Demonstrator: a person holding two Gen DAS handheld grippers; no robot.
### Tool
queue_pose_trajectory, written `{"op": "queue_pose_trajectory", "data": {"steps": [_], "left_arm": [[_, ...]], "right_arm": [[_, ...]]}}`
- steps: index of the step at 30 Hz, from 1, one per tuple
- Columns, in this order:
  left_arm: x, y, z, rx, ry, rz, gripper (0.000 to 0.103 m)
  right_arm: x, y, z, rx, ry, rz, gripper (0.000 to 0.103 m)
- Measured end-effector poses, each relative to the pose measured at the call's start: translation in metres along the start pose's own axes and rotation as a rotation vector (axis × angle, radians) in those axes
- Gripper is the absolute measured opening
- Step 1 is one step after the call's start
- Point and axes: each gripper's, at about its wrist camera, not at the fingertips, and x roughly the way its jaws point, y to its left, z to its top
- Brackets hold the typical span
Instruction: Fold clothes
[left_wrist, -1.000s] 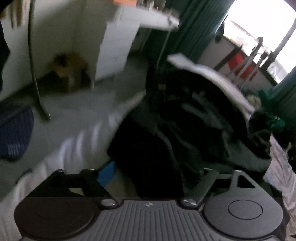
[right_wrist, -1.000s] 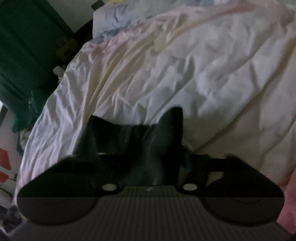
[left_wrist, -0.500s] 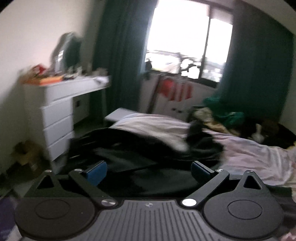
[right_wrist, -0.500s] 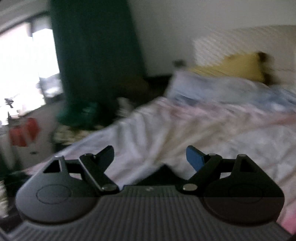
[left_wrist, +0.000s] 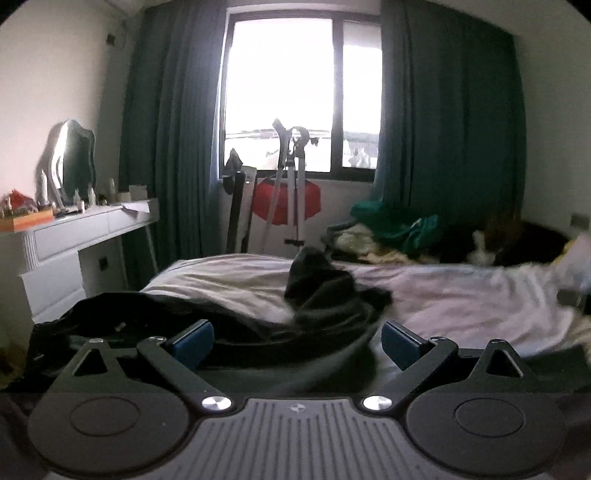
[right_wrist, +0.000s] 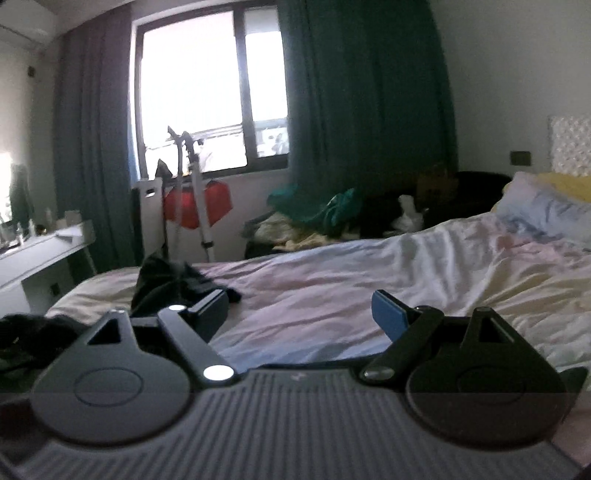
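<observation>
Here the bed (right_wrist: 369, 295) fills most of what I see, its pale, wrinkled sheet stretching from the near corner to a light pillow (right_wrist: 543, 210) at the far right. Behind it a bright window (left_wrist: 299, 96) sits between dark green curtains (left_wrist: 450, 122), with a heap of green and yellowish clothing (left_wrist: 391, 229) piled below the right curtain. A white dresser surface (left_wrist: 85, 225) stands along the left wall, carrying a mirror (left_wrist: 68, 162) and small bottles. A folded metal stand (left_wrist: 291, 184) with something red behind it leans under the window.

The black garment (left_wrist: 221, 317) lies crumpled on the near left corner of the bed, one part bunched up into a dark mound (left_wrist: 317, 284) nearer the middle; it spreads low just ahead of my left claw (left_wrist: 297, 341). That claw is spread wide, its blue pads (left_wrist: 190, 341) apart and holding nothing, the cloth lying between and beyond them.

My right claw (right_wrist: 301, 317) is likewise spread wide and empty over bare sheet, with the dark mound just beyond its left finger (right_wrist: 210, 312).
</observation>
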Motion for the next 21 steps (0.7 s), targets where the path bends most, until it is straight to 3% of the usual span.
{"op": "queue_pose_trajectory", "data": {"steps": [8,21], "left_arm": [[0.028,-0.004,-0.023,-0.002,0.067,-0.056,0.099],[0.017,-0.008,-0.034,0.025,0.094,-0.049,0.099]], "right_arm": [[0.025,0.025,-0.016,0.005,0.056,0.013,0.086],[0.032,0.025,-0.027,0.114,0.1,0.133,0.086]]}}
